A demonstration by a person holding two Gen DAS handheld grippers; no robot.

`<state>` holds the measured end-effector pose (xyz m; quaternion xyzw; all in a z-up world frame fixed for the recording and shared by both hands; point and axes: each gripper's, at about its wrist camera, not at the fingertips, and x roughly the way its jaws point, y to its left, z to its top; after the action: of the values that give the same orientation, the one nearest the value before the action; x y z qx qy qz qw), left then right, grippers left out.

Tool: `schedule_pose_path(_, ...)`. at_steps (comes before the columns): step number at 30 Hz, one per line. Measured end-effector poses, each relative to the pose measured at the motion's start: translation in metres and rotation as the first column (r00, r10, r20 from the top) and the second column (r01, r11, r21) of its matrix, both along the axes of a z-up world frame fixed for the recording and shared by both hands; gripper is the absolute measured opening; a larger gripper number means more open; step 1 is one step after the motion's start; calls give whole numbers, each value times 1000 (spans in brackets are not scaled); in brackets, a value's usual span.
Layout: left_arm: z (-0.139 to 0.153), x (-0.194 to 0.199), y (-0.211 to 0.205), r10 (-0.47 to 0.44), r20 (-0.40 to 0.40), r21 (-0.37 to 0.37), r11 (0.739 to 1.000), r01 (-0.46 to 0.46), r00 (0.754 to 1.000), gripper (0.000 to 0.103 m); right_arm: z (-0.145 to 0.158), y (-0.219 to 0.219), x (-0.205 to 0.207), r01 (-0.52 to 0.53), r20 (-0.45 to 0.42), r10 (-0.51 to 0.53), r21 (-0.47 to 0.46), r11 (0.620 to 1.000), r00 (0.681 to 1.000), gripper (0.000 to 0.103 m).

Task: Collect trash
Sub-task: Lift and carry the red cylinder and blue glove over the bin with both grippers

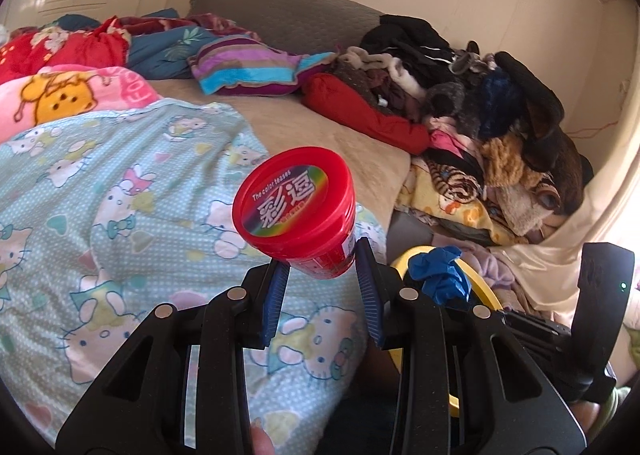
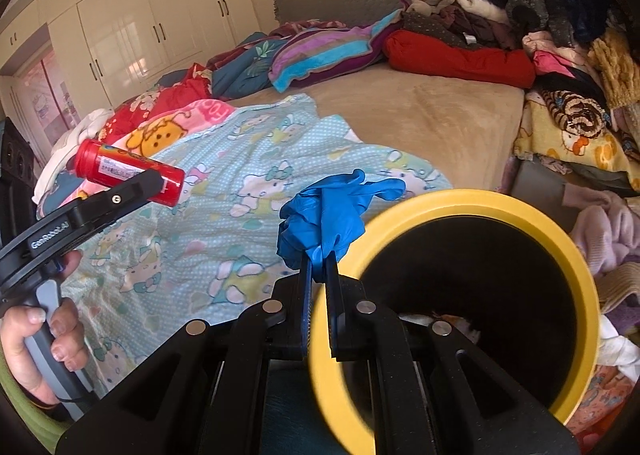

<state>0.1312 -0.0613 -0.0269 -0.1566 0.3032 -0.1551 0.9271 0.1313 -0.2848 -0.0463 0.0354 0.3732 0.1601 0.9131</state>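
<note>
A: How many grippers, and what does each hold?

B: Two. The left gripper clamps one red lidded tub, raised above the bed's cartoon blanket. The right gripper pinches one crumpled blue glove.

A: And bins?

B: One yellow-rimmed bin, just beside the glove.
</note>
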Motion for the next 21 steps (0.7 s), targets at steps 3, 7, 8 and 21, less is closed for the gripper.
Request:
schedule_pose_path(3,1,-2,-8,-25,4,6,1000,25,1000,27,-1,-10,-2,11,-8,-11,-8,1000,1000,7)
schedule_pose_path(7,1,-4,-20,-56,8,13,998,56,998,27,-5,-24,-7,28,-15,-28,-30,999,999,7)
schedule_pose_path(8,2,-4,-24,-65,8,13,998,65,998,27,-6,-28,-9,33,-16,-34,-35,999,999,7)
schedule_pose_path(21,0,-14,-74,-195,9,60,979,194,981,27,-21,-88,-16,142,-49,-145,-59,988,988,7)
